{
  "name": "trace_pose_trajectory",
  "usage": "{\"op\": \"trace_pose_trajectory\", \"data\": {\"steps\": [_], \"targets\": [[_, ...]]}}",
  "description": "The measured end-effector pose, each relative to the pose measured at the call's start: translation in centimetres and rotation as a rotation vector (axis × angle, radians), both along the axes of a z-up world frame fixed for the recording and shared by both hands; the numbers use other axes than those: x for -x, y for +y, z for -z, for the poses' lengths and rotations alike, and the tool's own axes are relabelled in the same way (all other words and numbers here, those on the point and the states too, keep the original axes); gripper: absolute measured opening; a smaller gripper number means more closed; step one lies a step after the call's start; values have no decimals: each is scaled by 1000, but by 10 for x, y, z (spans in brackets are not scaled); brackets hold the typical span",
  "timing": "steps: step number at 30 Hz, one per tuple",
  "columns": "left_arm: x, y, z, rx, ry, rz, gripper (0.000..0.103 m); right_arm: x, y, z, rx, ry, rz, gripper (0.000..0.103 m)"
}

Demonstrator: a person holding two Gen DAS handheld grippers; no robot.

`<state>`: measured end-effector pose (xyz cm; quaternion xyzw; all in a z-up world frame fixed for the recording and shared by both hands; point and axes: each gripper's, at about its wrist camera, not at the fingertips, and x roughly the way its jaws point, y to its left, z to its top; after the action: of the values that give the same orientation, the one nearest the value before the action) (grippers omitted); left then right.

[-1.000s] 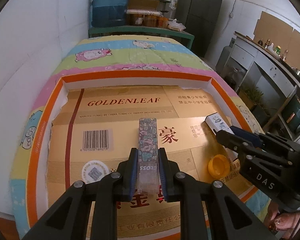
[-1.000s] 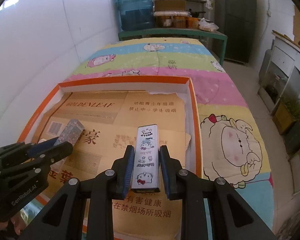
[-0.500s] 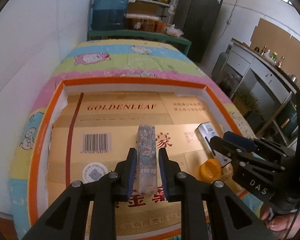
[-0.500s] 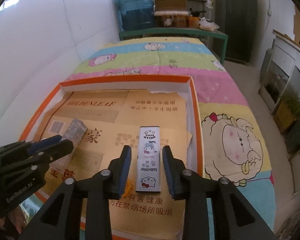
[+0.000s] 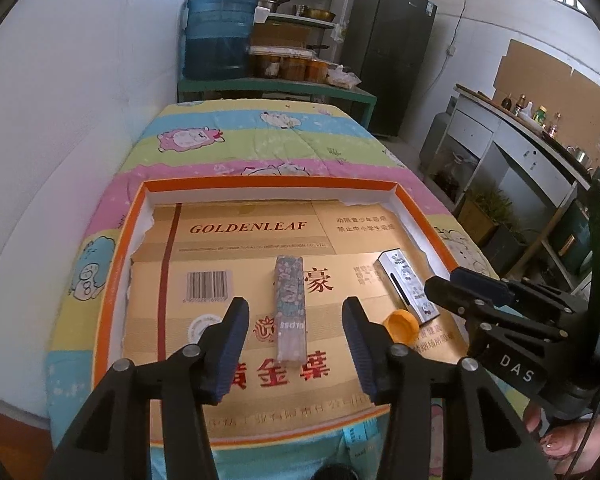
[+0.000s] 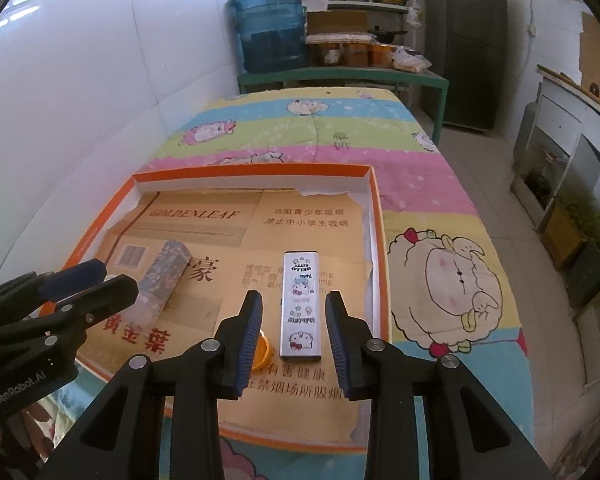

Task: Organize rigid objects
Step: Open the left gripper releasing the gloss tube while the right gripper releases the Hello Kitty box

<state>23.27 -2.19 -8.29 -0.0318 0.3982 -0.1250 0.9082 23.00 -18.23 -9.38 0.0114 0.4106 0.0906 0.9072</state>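
Leftmost, left gripper (image 5: 295, 338) spread wide and empty, floral box (image 5: 290, 307) lying flat on the cardboard between its jaws, touched by neither pad. Just right of that, orange cap (image 5: 400, 324) resting on the cardboard beside the silver tin (image 6: 302, 306), which lies lengthwise near the right wall of the orange tray (image 6: 374, 216). Right gripper (image 6: 294, 334) likewise parted, jaws flanking the tin's near end with gaps on both sides, holding nothing.
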Motion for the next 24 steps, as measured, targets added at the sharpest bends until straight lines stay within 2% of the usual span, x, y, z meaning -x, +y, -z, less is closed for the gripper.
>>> {"op": "trace_pose_trajectory", "data": {"steps": [24], "targets": [[58, 27, -24, 31, -39, -33, 48, 63, 8, -32, 5, -25, -3, 33]]}}
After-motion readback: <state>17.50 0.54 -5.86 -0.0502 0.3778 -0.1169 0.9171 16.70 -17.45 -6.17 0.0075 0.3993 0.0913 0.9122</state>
